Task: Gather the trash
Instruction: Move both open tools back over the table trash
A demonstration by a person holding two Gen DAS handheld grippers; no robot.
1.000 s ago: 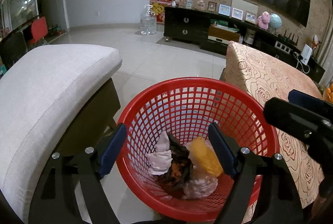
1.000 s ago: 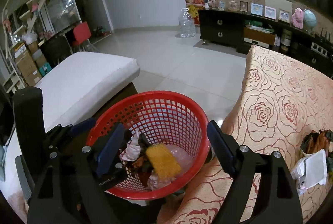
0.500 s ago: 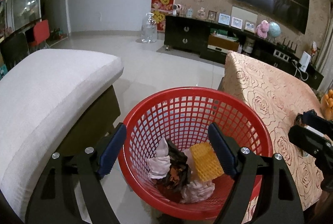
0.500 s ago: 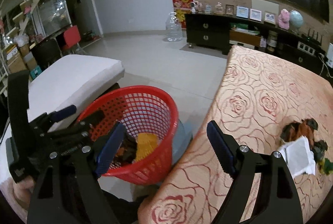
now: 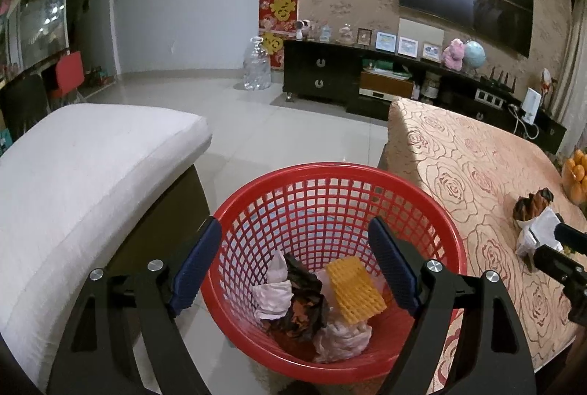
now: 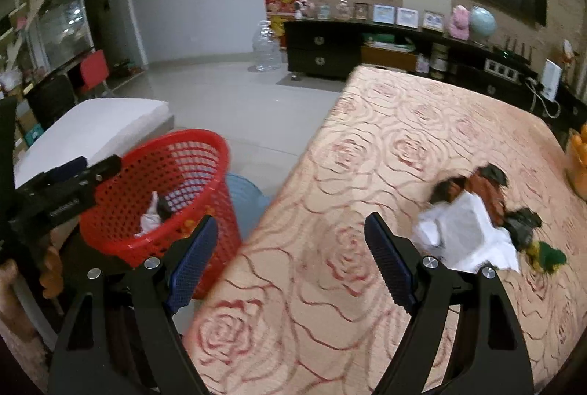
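A red mesh basket stands on the floor beside the table and holds a yellow foam net, white tissues and dark wrappers. My left gripper hangs open and empty over the basket. My right gripper is open and empty over the rose-patterned tablecloth. A white paper with dark and orange wrappers lies on the table right of the right gripper. The basket also shows in the right wrist view, with the left gripper at its rim.
A white cushioned seat stands left of the basket. A blue bin sits behind the basket on the tiled floor. Oranges sit at the table's right edge. A dark TV cabinet runs along the far wall.
My right gripper has swung right, from over the basket to over the table, facing the paper and wrappers. My left gripper has stayed over the basket, lifting slightly.
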